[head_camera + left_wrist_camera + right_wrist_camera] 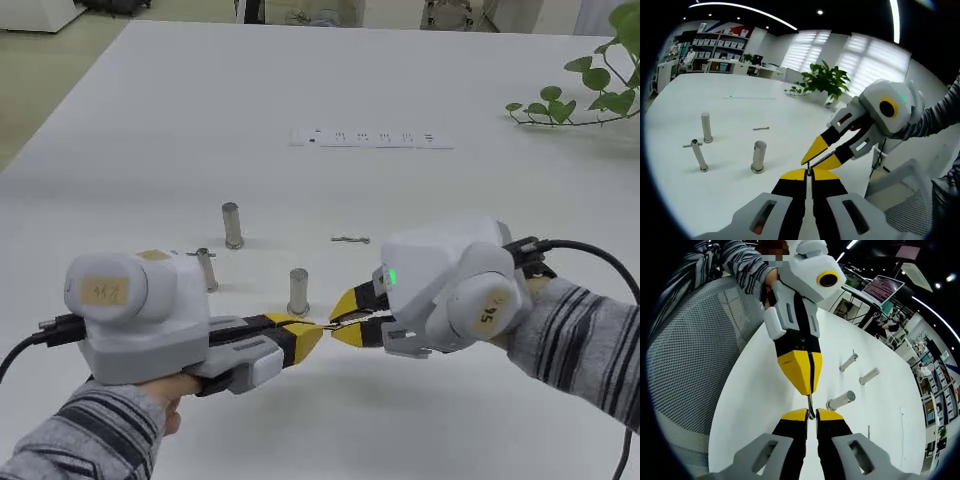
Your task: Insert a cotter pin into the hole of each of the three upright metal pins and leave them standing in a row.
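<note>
My left claw [312,335] and right claw [340,325] meet tip to tip, both pinching one cotter pin [325,325] that lies level, running claw to claw. The nearest bare post [298,291] stands upright just beyond the tips, nearer my left claw, nothing between. A spare pin [350,239] lies farther back on the table [300,90].

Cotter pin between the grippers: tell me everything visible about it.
The cotter pin is a thin, grey metal sliver with a curled end. The left gripper is shut on one end, holding it in the air above the table. Its curled end sits between the right gripper's tips; whether they pinch it is unclear.
</note>
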